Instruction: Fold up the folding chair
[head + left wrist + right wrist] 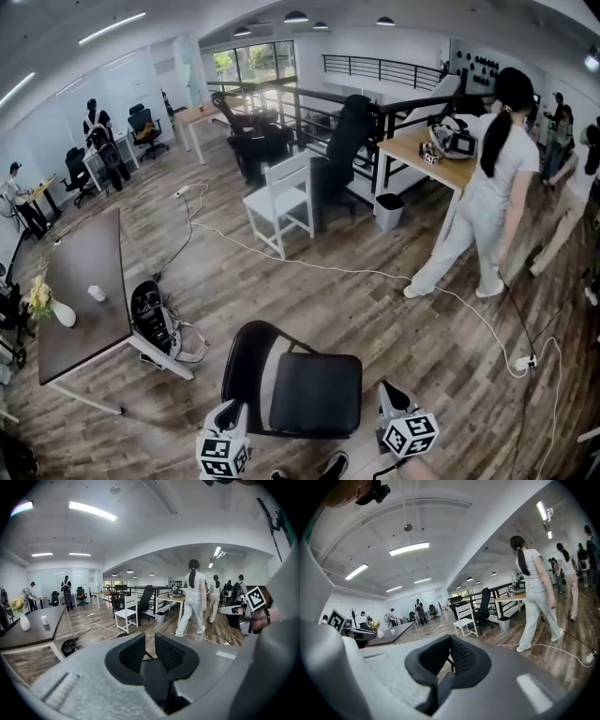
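Both closed, empty: left gripper, right gripper, by unfolded folding chair; yellow flowers in white vase.

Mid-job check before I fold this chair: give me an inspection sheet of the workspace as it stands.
Surface: wood plank floor.
Job's things: black folding chair stands unfolded, seat flat, just ahead of both grippers.
Clutter: black bag on the floor beside the dark table; white chair farther back.
Grippers: left gripper and right gripper both shut, nothing between the fingers; no contact with the chair seen.
Cables: white cable crosses the floor behind the chair to a power strip.
Surroundings: person in white walking by a wooden desk; others at desks farther off.
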### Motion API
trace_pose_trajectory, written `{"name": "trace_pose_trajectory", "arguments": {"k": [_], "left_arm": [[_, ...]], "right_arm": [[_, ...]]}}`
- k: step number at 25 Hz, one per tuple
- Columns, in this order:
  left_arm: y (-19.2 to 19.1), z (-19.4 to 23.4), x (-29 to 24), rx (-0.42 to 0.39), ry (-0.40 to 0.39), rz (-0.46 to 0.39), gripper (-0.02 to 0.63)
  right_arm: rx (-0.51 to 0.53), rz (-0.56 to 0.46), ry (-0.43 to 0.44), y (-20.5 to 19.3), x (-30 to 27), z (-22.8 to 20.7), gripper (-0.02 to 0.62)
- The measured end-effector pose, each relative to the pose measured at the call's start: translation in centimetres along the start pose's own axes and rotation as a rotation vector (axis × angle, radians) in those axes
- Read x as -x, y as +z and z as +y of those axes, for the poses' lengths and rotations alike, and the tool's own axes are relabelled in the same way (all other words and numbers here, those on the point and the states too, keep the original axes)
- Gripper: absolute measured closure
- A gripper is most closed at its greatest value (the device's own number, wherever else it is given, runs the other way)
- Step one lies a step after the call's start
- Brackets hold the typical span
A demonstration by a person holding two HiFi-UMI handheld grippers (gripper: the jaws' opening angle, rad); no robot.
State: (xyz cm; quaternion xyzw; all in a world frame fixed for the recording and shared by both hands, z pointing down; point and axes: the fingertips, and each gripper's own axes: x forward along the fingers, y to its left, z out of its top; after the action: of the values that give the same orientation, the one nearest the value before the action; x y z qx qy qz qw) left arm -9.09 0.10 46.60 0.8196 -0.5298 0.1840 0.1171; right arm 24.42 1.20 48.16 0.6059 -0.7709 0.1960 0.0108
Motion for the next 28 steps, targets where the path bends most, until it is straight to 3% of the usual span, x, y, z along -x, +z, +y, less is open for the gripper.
{"name": "trace_pose_trajectory", "arguments": {"k": [5, 15, 19, 24, 28], "left_arm": [[-1.9, 2.7, -1.8, 0.048, 0.03, 0.048, 0.534], [-4.7, 8.0, -6.8, 0.019, -0.023, 0.147, 0.531], [-6.0, 10.5, -8.3, 0.03, -0.059, 0.182, 0.489], [-7.0, 13.4, -11.4, 0.036, -0.073, 0.212, 0.412], [-8.7, 15.3, -13.9, 0.026, -0.052, 0.278, 0.386]], "right_arm": [[-0.033, 0.013, -0.042, -1.7, -0.9, -2.0, 0.592], [-0.074, 0.073, -0.242, -4.7, -1.1, -4.5, 0.592], [-0.096, 0.071, -0.295, -5.0, -1.3, -3.3, 0.592], [-0.084, 0.085, -0.293, -6.0, -3.2, -1.7, 0.592], [-0.123, 0.13, -0.274, -9.3, -5.2, -2.6, 0.592]]}}
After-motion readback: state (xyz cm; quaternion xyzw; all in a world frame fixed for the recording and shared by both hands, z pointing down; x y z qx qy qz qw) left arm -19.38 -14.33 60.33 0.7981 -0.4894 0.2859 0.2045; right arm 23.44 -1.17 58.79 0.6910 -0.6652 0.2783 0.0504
